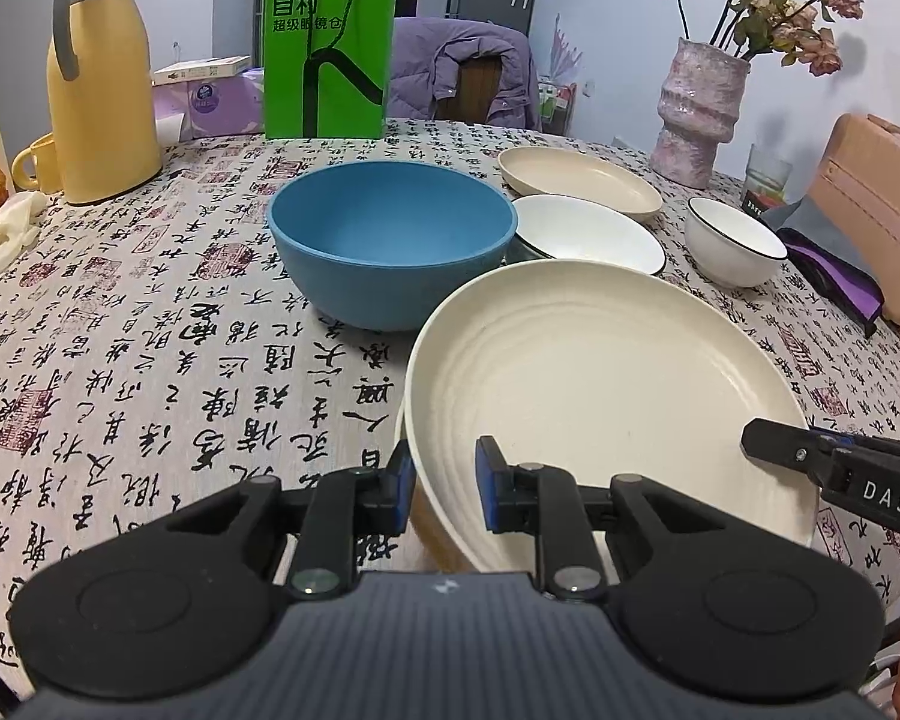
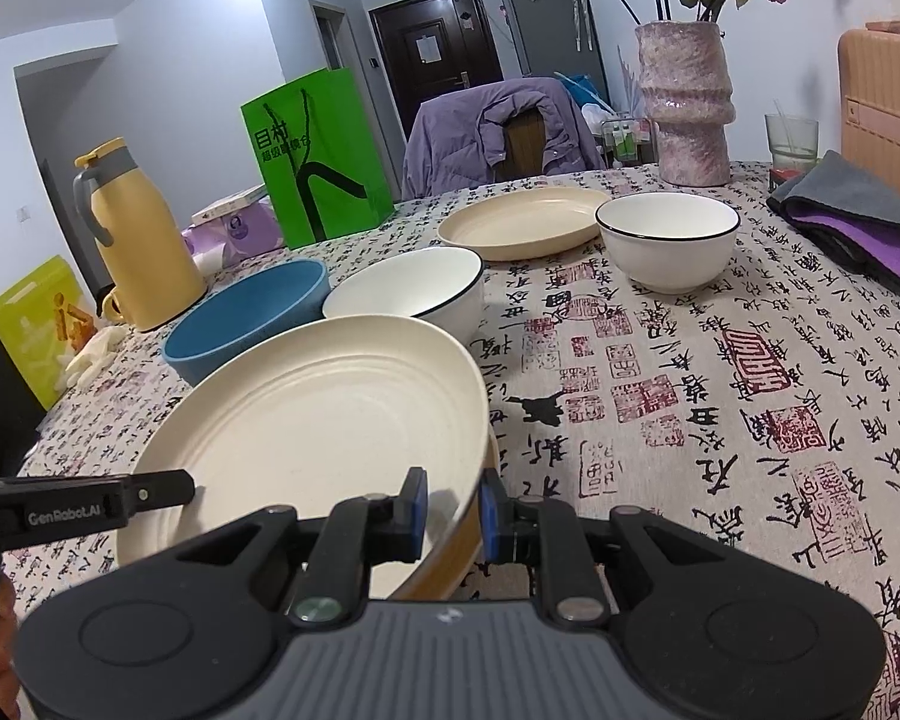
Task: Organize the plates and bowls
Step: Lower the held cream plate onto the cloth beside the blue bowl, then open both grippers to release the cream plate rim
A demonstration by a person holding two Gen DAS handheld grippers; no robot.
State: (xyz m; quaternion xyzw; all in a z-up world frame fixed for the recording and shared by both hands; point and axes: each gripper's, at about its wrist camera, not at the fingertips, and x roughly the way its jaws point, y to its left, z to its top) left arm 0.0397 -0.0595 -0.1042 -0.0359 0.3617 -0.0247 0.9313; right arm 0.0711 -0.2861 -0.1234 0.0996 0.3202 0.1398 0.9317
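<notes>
Left wrist view, from left to right: the tall green paper bag (image 1: 329,48) at the back of the bench (image 1: 150,360) carries "目村" in dark print with a smaller line beneath that I cannot make out. Nearer, the left gripper (image 1: 444,483) has its blue-padded jaws nearly together, pinching the left rim of the large cream ridged plate (image 1: 606,372), which is tilted up off the calligraphy-printed cloth. Just behind it sit the deep blue bowl (image 1: 390,240) and the white black-rimmed bowls. The other tool's arm at the right edge reads "DAS". Right wrist view: the tool arm at the left reads "GenRobot.AI"; the right gripper (image 2: 453,510) pinches the plate's right rim likewise.
</notes>
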